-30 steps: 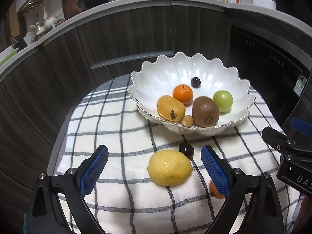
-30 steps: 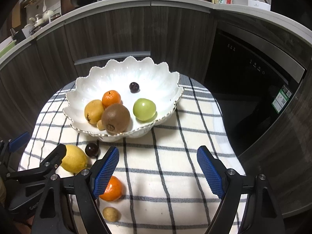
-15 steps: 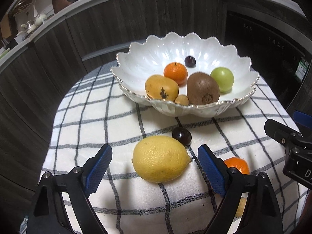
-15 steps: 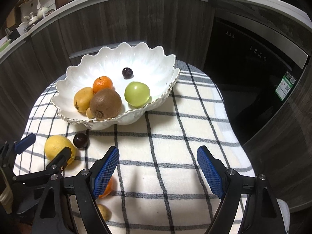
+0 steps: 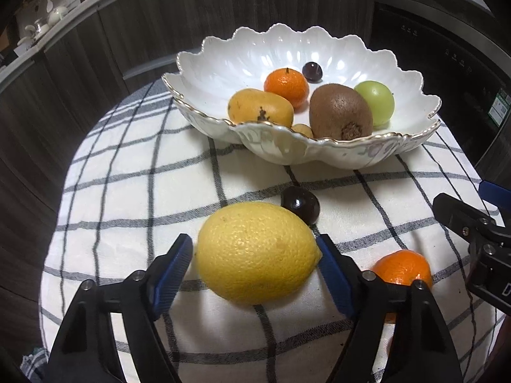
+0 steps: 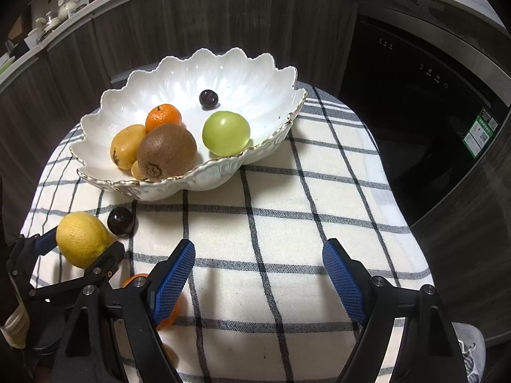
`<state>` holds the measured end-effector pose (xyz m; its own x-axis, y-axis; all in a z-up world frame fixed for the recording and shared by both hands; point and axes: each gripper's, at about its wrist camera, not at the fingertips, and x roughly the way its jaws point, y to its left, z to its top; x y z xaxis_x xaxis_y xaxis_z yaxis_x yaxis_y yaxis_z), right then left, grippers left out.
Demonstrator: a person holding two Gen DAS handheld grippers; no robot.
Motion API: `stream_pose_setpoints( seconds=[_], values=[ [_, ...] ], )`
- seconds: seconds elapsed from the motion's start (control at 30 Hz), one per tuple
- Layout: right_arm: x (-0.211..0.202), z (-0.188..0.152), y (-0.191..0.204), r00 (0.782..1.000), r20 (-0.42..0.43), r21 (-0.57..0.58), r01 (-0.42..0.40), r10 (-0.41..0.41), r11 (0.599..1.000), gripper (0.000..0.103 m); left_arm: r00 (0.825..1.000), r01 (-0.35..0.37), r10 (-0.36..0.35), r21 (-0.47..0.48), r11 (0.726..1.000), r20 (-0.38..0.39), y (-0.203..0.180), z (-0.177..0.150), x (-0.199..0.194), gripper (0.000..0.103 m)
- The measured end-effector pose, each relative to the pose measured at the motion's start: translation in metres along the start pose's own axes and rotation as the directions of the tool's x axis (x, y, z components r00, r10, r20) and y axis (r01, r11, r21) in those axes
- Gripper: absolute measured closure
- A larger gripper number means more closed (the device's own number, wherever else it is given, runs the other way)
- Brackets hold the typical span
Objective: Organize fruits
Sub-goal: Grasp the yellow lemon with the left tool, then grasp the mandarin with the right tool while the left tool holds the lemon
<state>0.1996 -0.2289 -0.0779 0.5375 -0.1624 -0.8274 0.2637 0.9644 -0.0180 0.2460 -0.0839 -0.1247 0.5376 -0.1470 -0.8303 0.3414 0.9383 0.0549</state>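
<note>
1. The step in hand was judged to be the pick-up of the lemon (image 5: 257, 252), which lay on the checked cloth (image 5: 134, 172) toward the near left part of the desk, short of the white bowl (image 5: 297, 154) and not yet in it.
2. The left tongs (image 5: 255, 265) had just been closing and were set astride the lemon; the right pad was seen touching its pointed end, while a thin gap seemed to remain at the left pad, so no firm clamp was yet made.
3. The right tongs (image 6: 258, 274) were held wide apart over bare cloth nearer the right edge, with nothing between them.
4. Both tongs were pointed steeply downward and forward toward the bowl.
5. A dark grape (image 5: 301, 205) was seen just behind the lemon, and a mandarin (image 5: 403, 268) beside the left tongs' right finger.
6. The next move was judged to call for a finished squeeze on the lemon, a lift clear of the grape, and a carry over the bowl's scalloped rim.
</note>
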Motion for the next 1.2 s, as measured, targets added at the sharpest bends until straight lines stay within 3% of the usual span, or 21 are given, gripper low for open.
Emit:
stream_pose_setpoints(
  seconds=[0.07, 0.3, 0.8, 1.2],
  values=[
    [0.002, -0.001, -0.001, 1.000, -0.005, 0.003, 0.000, 0.000, 1.000, 0.020, 1.000, 0.018, -0.018, -0.007, 1.000, -0.002, 0.000, -0.001, 0.001, 0.034],
    [0.003, -0.001, -0.001, 1.000, -0.007, 0.002, 0.003, -0.003, 1.000, 0.020, 1.000, 0.029, -0.029, -0.027, 0.999, 0.001, 0.004, -0.003, -0.002, 0.035],
    [-0.020, 0.002, 0.017, 0.999, 0.036, -0.022, -0.022, 0.022, 1.000, 0.020, 0.997, -0.015, 0.019, -0.062, 0.998, 0.069, 0.031, -0.006, -0.047, 0.035],
    [-0.028, -0.009, 0.059, 0.997, 0.023, -0.100, -0.064, 0.067, 0.993, 0.020, 0.995, -0.070, 0.079, -0.124, 0.990, 0.065, 0.070, -0.032, -0.063, 0.035]
  ],
)
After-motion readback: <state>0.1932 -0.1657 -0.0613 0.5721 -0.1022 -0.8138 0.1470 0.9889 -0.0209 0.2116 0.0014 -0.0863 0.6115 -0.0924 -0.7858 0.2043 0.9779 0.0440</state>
